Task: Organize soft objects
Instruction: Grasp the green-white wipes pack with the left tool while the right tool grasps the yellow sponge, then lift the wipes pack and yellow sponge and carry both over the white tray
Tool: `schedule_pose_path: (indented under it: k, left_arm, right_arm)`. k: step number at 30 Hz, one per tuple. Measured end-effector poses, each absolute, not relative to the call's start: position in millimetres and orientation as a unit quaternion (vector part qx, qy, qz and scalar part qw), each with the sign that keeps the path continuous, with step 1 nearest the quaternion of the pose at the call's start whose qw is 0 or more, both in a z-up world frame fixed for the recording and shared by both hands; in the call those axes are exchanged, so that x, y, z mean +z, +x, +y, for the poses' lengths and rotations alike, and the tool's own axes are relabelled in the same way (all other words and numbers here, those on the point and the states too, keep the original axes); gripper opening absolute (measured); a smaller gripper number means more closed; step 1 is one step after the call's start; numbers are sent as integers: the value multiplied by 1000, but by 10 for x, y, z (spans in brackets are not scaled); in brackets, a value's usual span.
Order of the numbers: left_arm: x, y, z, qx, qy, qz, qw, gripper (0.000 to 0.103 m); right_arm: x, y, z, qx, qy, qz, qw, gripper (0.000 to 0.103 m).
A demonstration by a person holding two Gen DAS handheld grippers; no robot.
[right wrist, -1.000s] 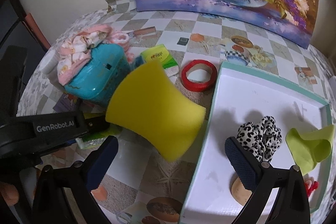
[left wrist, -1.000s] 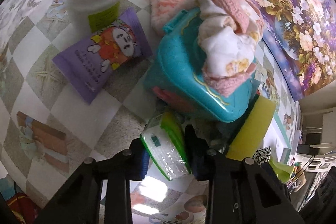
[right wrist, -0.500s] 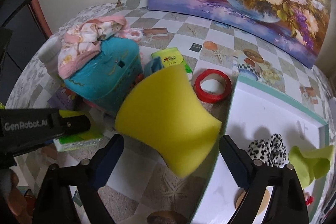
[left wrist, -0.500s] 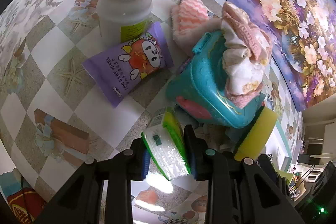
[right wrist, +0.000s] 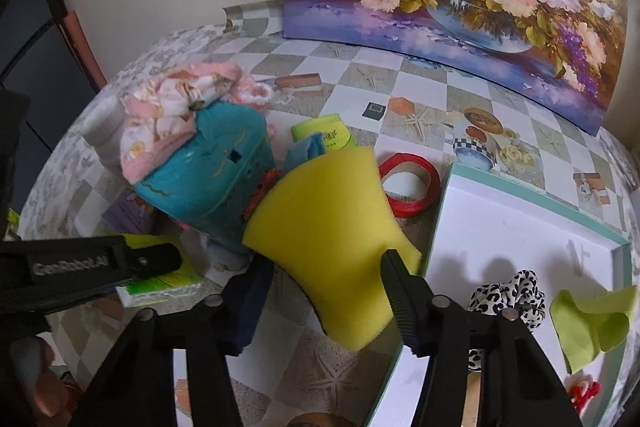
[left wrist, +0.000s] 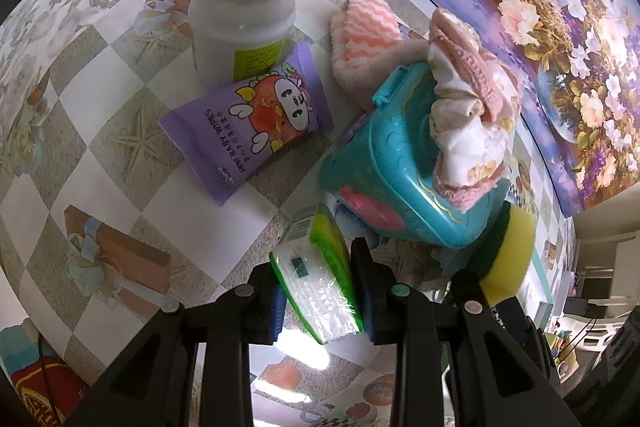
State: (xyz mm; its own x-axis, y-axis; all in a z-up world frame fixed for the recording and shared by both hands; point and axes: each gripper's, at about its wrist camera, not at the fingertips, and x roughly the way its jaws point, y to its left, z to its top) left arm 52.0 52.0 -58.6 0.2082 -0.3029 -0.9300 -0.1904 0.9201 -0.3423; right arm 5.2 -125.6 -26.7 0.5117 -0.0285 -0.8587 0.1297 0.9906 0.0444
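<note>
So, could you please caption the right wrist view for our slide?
Right claw closing on yellow foam sponge beside white tray.

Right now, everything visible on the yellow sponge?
The yellow sponge is a thick, porous foam block with pinched-in sides and a dark layer on one face. It sits tilted between the right tool's closing jaws, both pads at its edges, beside the teal case and the white tray's rim.
</note>
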Motion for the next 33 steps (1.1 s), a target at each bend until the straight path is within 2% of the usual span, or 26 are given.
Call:
schedule_pose_path:
  k: [2,8,21,33]
  left_arm:
    - [-574,509,525,-34,-193,626,754,31]
    - [-536,493,497,-36,-192,621,759,31]
    - [-362,438,396,-51,-191,612,766,31]
    - [-132,293,66,-85,-149,592,788,31]
  right_arm:
    - [-220,27,-1294,-39,64,486,871,52]
    - [-103,-44,-1446,-36,105,469,876,49]
    - [237,-260,-1699,-46,155,424,891,49]
    - [439,-441,-1942,-85,168,399,897,49]
